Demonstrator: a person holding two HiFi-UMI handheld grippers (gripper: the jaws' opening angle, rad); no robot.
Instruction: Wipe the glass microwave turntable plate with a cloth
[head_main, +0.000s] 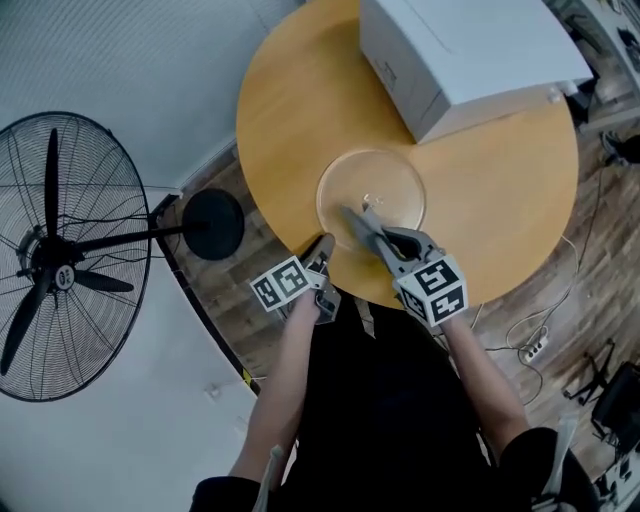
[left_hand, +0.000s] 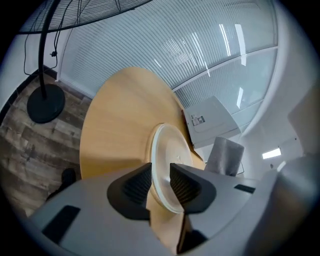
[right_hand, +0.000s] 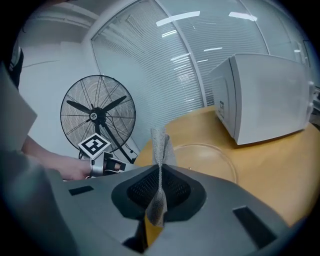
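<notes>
Left claw (left_hand: 160, 181): jaws apart, straddling the near rim of the glass plate (head_main: 390, 180), no pinch that we can see.
Plate: flat on the tabletop (head_main: 290, 110).
Right claw (right_hand: 159, 186): clamped on the cloth (right_hand: 160, 145), above the plate.
Step, we judge: set-up. Next we steady the rim, lower the cloth and wipe.

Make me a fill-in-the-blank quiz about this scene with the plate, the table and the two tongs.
1. The right tongs are shut on a grey ____.
2. The glass plate lies on a round wooden ____.
3. The left tongs are ____, not shut.
4. On the floor stands a black ____.
Missing words: cloth; table; open; fan.
</notes>
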